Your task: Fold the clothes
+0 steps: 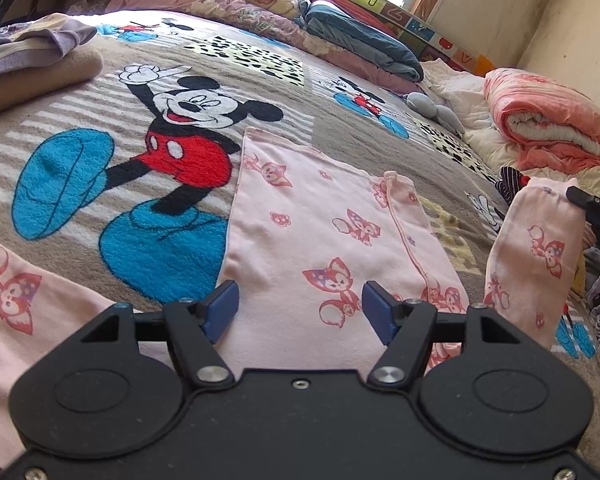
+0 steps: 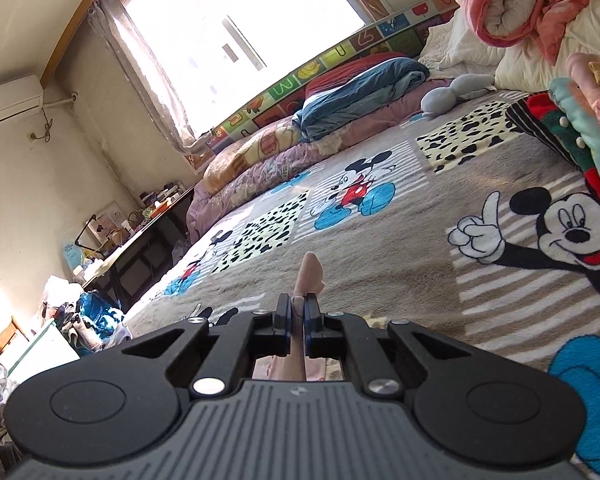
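Note:
A pink garment (image 1: 316, 232) printed with red foxes lies spread on the Mickey Mouse blanket (image 1: 100, 128). My left gripper (image 1: 298, 312) hovers open just above its near part, blue pads on either side of the cloth, holding nothing. One sleeve (image 1: 536, 248) is lifted upright at the right, pinched at its top by my right gripper (image 1: 580, 196). In the right wrist view my right gripper (image 2: 298, 312) is shut on a thin fold of the pink garment (image 2: 308, 276), which sticks up between the pads. Another pink part (image 1: 12, 296) lies at the lower left.
Folded clothes (image 1: 32, 56) are stacked at the far left. Rolled quilts (image 1: 548, 128) and bedding (image 1: 352, 40) line the far side of the bed, with a grey soft toy (image 1: 436, 108). More clothes (image 2: 572, 120) pile at the right. A cluttered desk (image 2: 140, 224) stands beyond the bed edge.

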Motion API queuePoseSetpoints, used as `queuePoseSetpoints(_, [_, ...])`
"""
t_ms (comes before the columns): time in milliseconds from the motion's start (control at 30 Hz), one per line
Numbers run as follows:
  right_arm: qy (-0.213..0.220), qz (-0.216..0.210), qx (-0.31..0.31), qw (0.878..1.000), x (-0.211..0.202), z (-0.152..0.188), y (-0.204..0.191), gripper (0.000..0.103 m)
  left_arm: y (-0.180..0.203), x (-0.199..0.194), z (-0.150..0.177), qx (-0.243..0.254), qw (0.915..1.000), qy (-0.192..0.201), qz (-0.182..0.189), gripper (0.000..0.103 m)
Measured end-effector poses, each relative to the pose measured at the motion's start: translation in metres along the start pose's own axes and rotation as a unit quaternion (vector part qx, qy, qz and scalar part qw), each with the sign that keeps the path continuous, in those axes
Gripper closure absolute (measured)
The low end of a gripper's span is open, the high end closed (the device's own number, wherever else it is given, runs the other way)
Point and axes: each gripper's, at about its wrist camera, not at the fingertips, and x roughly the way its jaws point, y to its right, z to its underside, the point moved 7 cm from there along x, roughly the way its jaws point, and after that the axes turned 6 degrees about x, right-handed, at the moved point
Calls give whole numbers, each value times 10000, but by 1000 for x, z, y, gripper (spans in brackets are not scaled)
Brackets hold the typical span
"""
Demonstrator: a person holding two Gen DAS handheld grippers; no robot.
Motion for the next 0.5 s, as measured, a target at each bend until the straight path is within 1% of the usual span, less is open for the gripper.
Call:
queuePoseSetpoints(233, [470, 374, 308, 9977, -58, -9, 30, 95, -1, -5, -1, -53, 9999, 95, 1, 36])
queuePoseSetpoints(500, [705, 713, 547, 9935, -101, 3, 64, 95, 3, -10, 0, 71, 9998, 178, 12, 36])
